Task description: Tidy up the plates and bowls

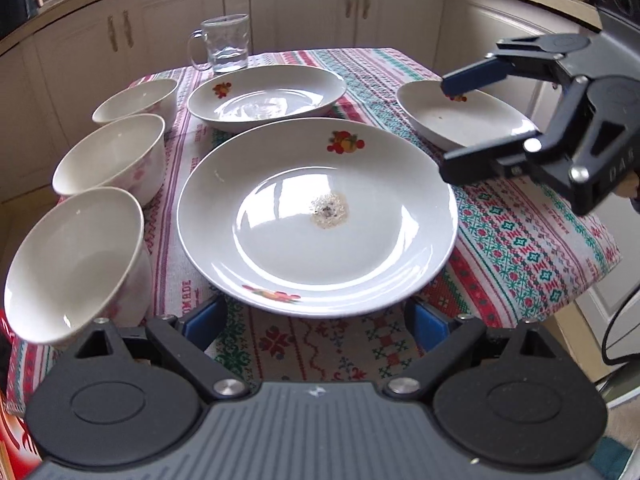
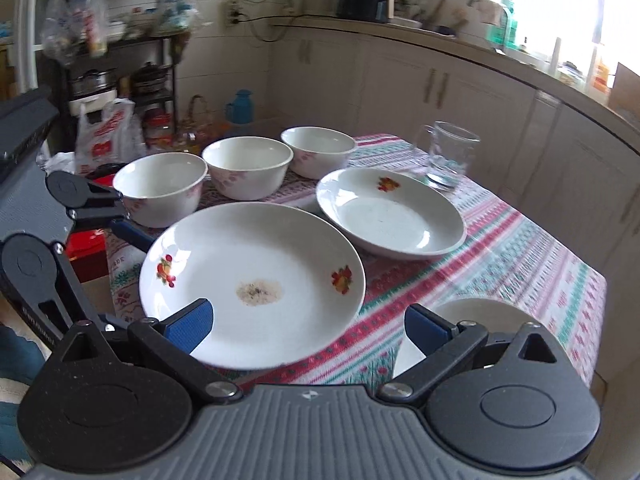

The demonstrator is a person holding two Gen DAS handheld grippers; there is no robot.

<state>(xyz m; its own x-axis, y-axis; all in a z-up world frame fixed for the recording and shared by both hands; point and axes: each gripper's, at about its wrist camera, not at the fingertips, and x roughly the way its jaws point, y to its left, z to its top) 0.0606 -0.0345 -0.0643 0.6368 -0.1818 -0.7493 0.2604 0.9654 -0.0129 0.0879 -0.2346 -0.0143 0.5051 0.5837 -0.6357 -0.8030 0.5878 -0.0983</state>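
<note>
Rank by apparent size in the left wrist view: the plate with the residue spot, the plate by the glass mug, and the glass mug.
1. Plate with the residue spot, largest, though it is also nearest the camera.
2. Plate by the glass mug.
3. Glass mug, smallest and farthest, so its true size is unsure.

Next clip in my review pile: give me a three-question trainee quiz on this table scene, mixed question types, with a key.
1. How many bowls stand in the row along the table's edge, from the nearest bowl to the farthest bowl?
2. True or false: the right tongs are shut on the small plate.
3. Multiple choice: the residue patch lies in
A. the large plate
B. the far plate
C. the glass mug

Key:
1. Three; the middle bowl stands between them.
2. False: they are open around the small plate's rim. The left tongs are open too.
3. A
</note>
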